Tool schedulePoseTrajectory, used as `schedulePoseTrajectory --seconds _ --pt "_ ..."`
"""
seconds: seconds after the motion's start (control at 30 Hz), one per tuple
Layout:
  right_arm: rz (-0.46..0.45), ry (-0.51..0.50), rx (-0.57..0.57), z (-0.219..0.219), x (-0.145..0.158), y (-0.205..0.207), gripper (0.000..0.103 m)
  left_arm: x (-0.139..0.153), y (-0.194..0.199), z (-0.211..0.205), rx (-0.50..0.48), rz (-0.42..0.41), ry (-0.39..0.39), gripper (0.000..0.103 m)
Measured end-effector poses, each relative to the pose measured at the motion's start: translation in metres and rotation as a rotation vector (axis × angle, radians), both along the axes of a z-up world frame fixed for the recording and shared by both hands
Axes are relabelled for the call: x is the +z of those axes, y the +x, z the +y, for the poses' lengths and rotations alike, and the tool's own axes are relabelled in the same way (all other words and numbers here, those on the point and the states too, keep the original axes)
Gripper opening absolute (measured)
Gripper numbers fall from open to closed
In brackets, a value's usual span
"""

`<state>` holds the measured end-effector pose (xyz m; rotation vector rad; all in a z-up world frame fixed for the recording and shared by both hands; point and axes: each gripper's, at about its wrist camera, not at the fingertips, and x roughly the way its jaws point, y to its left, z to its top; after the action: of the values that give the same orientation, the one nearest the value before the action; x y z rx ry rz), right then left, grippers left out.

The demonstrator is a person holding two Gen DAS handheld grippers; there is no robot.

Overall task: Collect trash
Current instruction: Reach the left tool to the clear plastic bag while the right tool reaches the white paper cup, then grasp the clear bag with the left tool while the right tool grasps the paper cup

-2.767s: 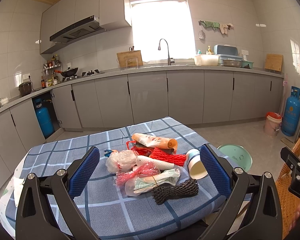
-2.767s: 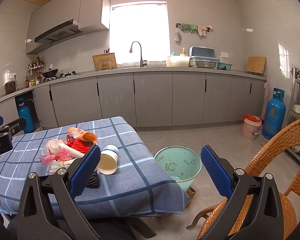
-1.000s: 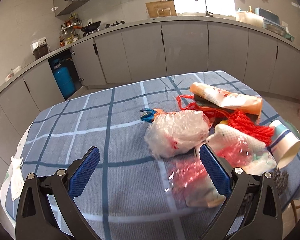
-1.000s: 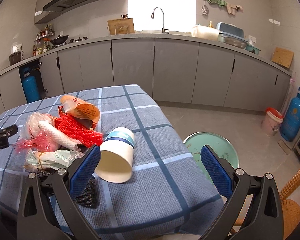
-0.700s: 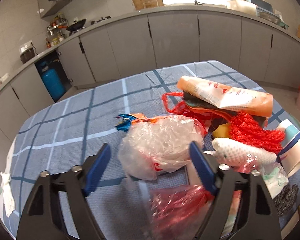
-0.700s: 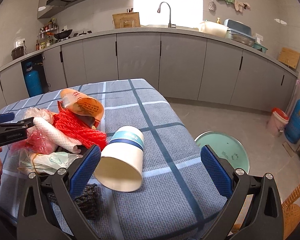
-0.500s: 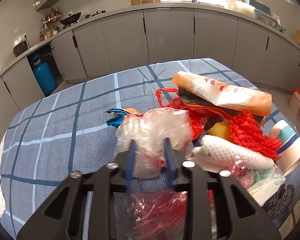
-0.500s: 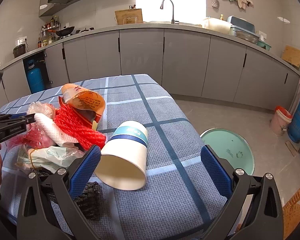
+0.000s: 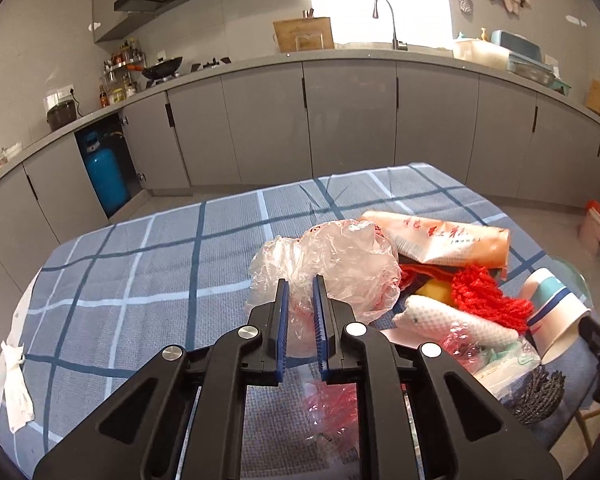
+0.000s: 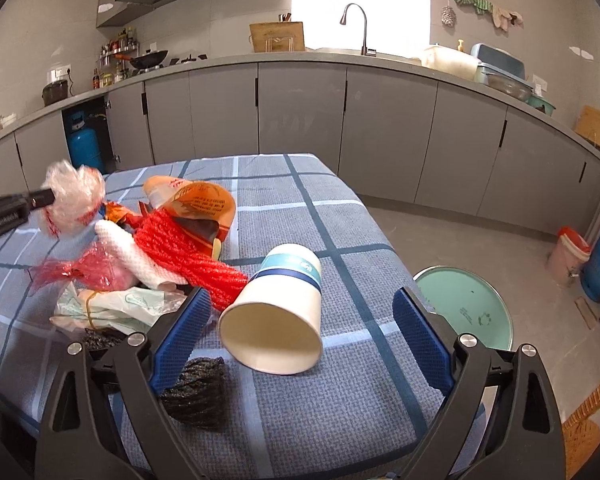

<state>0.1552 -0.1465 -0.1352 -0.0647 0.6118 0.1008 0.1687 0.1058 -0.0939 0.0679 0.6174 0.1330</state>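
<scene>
— What do we have in the left gripper (image 9: 300, 286)?

— Its jaws are nearly together, pinching the near edge of a crumpled clear plastic bag (image 9: 332, 268). The bag is a wrinkled, see-through bundle with red print, bunched just ahead of the fingertips; from the right wrist camera we see it (image 10: 74, 196) raised above the checked tablecloth (image 10: 332, 208).

— And the right gripper (image 10: 300, 320)?

— Its jaws stand wide apart and hold nothing. Between the blue pads (image 10: 182, 330) lies a white paper cup (image 10: 278, 312) with a teal band, on its side; its long axis runs roughly along our fingers, its open mouth facing us, tilted slightly to our right.

— The rest of the trash?

— Ahead and to the left of the right gripper we see red mesh netting (image 10: 188, 256), a white foam net sleeve (image 10: 134, 258), an orange wrapper (image 10: 196, 200), and a black scrubber (image 10: 194, 392) just beside the left pad. Beyond the right pad, on the floor, sits a green basin (image 10: 466, 306).
</scene>
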Motion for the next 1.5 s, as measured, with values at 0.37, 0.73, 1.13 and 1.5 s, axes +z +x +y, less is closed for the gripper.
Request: schedulePoseTrajectory --seconds 0.37,0.73,1.13,1.5 --pt "0.082 0.020 0.026 -0.010 -0.010 0.000 0.052 0.009 -0.009 -0.001 -0.024 -0.019 -0.001 0.013" --pt "0.046 0.069 0.057 -0.014 -0.006 0.009 0.005 0.027 -0.020 -0.008 -0.044 -0.064 0.005 0.013" --pt "-0.037 0.120 -0.008 -0.053 0.022 0.005 0.005 0.055 -0.012 -0.063 -0.165 -0.141 0.043 0.013" --pt "-0.064 0.128 -0.097 -0.098 0.025 0.014 0.005 0.055 0.006 -0.128 -0.303 -0.159 0.056 0.013"
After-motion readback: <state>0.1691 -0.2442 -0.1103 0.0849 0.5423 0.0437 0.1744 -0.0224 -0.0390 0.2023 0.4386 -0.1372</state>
